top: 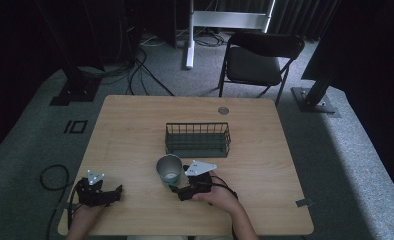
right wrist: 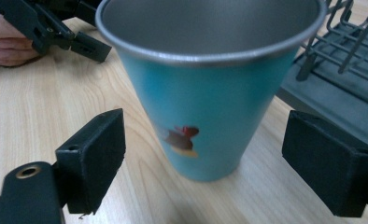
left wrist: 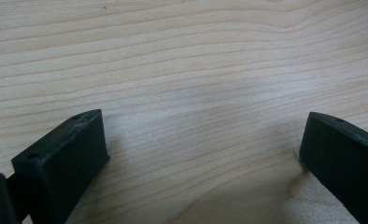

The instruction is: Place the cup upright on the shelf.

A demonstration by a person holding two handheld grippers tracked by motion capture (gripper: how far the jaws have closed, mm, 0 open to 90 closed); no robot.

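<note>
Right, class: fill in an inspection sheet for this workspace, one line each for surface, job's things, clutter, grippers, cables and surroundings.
Surface: wooden table, bare grain.
Job's things: teal metal cup upright, empty as far as seen, beside the wire basket.
Clutter: nothing seen.
Grippers: right gripper open, jaws either side of the cup, not touching; left gripper open over bare wood.
Cables: black cable looped on the floor; more cables by the far stands.
Surroundings: folding chair, grey carpet.

A dark wire basket (top: pixel 198 139) stands upright near the middle of the wooden tabletop (top: pixel 130 135), with a small round grommet (top: pixel 223 110) set in the wood behind it. Beyond the far edge, a black folding chair (top: pixel 257 62) stands on grey carpet; loose cables (top: pixel 140 75), perhaps several, trail nearby.
</note>
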